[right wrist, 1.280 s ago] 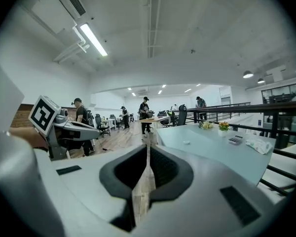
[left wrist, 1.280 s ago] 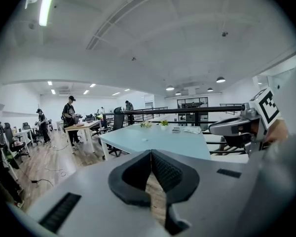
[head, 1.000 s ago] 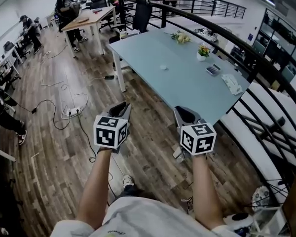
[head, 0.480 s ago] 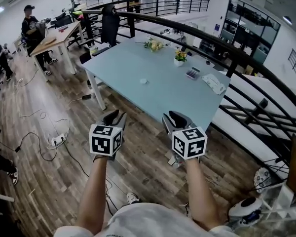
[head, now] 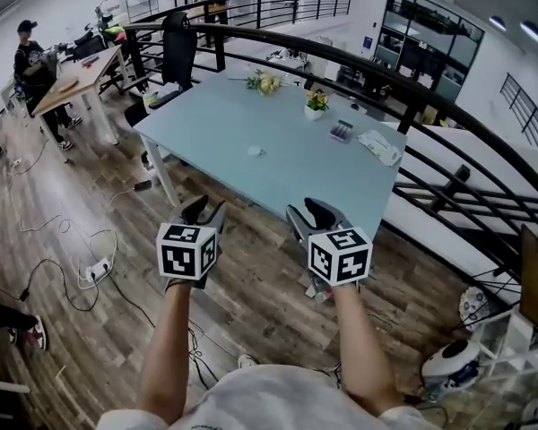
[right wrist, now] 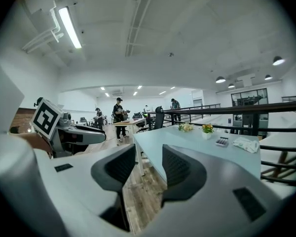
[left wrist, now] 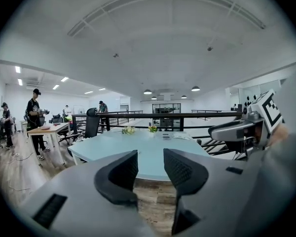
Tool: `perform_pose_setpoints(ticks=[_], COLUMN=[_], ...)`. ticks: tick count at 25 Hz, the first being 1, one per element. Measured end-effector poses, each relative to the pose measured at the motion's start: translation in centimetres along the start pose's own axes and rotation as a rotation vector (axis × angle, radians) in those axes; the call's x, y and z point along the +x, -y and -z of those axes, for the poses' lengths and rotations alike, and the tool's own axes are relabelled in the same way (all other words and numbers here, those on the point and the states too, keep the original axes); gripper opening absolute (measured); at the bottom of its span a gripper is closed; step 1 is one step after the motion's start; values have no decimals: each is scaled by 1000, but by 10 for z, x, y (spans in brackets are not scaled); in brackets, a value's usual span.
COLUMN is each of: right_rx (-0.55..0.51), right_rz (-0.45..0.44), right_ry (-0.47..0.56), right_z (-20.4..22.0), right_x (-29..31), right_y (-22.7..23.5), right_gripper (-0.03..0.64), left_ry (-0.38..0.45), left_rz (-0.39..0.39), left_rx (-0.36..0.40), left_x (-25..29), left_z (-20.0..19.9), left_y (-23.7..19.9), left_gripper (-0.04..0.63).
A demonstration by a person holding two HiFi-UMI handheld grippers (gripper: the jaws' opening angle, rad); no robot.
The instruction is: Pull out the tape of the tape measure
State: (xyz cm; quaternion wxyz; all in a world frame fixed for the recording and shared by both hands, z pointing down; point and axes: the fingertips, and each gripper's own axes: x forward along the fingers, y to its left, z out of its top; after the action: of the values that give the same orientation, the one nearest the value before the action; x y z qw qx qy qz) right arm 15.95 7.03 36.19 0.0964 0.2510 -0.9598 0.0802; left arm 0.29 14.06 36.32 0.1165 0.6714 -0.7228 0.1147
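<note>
A small white round object (head: 255, 150), too small to identify, lies near the middle of the pale blue table (head: 215, 124). No tape measure shows plainly in any view. I hold both grippers side by side over the wooden floor, short of the table's near edge. My left gripper (head: 203, 208) (left wrist: 150, 169) has its jaws opening, with nothing between them. The jaws of my right gripper (head: 308, 213) (right wrist: 148, 169) are also opening and hold nothing. Each gripper view looks across the table (left wrist: 143, 147) (right wrist: 197, 147).
On the table stand a flower bunch (head: 264, 81), a small potted flower (head: 316, 102), a calculator (head: 342, 131) and a white cloth (head: 379, 146). A black railing (head: 412, 97) curves behind and to the right. People work at a wooden desk (head: 72, 70) on the left. Cables and a power strip (head: 97, 269) lie on the floor.
Both grippers' jaws have spread apart from nearly shut. The head view has shifted so the table sits nearer and more central; both grippers stay side by side.
</note>
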Motion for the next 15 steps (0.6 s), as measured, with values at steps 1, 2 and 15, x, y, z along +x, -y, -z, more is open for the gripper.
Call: perform_pose_setpoints(ticks=[1,2,15], right_rx=[1,2,17], right_rz=[4,6,32], right_ry=[1,0,4], right_z=[-1,-1,-2], right_x=[3,6,34], right_y=[-3,-6,-22], right_gripper=[155,161,193], left_ry=[2,3,4], left_rz=[3,5,-15], left_rx=[-1,-1,-22], left_x=[-1,-1,-5], left_z=[0,1,11], left_y=[-4,-9,-58], left_gripper=[165,171,210])
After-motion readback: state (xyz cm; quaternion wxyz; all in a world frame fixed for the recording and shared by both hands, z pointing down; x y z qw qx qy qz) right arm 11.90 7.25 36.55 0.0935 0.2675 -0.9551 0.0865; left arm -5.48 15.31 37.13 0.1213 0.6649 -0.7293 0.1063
